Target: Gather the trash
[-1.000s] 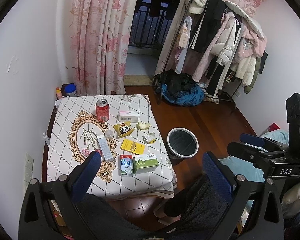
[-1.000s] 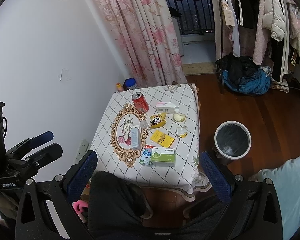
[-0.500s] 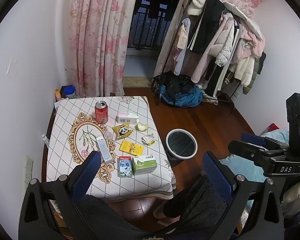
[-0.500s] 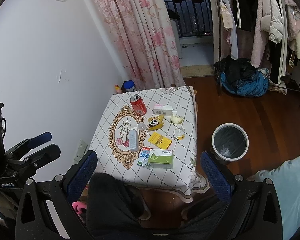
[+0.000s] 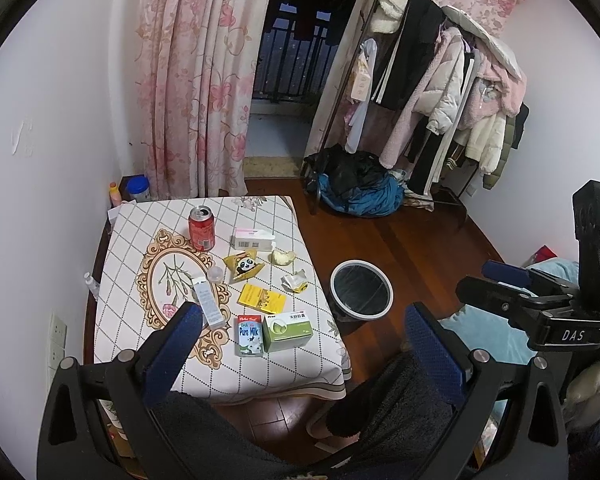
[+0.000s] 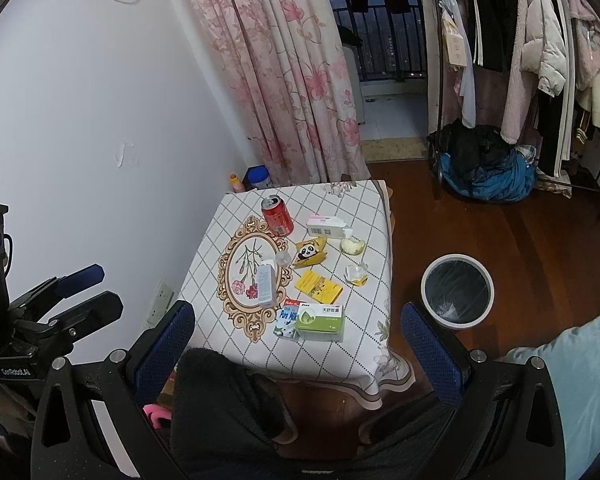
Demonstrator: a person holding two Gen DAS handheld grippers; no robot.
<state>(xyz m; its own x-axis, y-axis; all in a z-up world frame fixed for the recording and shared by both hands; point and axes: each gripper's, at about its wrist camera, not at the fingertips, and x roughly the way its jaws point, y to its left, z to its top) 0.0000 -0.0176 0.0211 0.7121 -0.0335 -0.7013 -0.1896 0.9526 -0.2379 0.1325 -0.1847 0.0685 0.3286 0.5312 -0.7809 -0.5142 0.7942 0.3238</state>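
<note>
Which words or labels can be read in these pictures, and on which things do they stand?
"DHA Pure Milk": milk carton.
"DAS": right gripper, on its body.
"GoRobot.AI", mirrored: left gripper, on its body.
Green box: Chinese characters, too small to read.
Red can, yellow packet, pink box: unreadable.

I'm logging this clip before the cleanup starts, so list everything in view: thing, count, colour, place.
Table: 1, white grid cloth, by the wall.
Soda can: 1, red, upright, far side of table.
Pink-white box: 1, right of can.
Panda wrapper: 1, yellow, table centre.
Yellow packet: 1, flat, below wrapper.
Crumpled wrappers: 2, pale, near right edge.
Milk carton: 1, blue-white, near edge.
Green box: 1, touching carton.
White tube box: 1, on the floral oval.
Trash bin: 1, white rim, on floor right of table.
Clothes rack: 1, back right.
Curtain: pink floral.
Left claw: open, empty.
Right claw: open, empty.
</note>
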